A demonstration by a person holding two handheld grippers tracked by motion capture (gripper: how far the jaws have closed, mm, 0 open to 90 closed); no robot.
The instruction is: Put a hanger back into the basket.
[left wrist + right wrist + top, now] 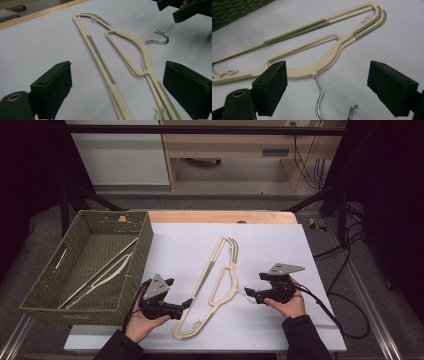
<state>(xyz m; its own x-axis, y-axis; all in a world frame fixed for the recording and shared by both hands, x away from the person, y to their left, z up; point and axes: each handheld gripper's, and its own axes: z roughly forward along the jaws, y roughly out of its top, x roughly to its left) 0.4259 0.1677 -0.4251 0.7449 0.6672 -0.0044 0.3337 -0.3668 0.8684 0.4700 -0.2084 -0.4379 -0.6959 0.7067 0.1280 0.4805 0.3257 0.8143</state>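
Both claws stand released, each approaching one side of the cream plastic hangers (216, 282) that lie flat on the white sheet (280, 250). Nearest the person, the left gripper (186, 304) points rightward at the lower shoulder end of the hangers; in the left gripper view its jaws stand wide apart, with the long bar and one shoulder arm lying on the sheet between them, untouched. That straddle looks chosen so the jaws can come down around the plastic rather than onto it.

Across from it, the right gripper (247, 295) points leftward at the metal hook (320, 100). Its jaws gape too, the hook's shank rising from between them to the neck of the hanger (the chrome curl lies just beside the right-hand pad, apart from it). Nothing is pinched on either side. My judgement is that the hook is the handle here, thin and easy to lift, while the left hand steadies the far end.

Farther off at the left sits the green woven basket (142, 252), with another cream hanger (102, 272) lying slantwise inside, likely the destination for these.
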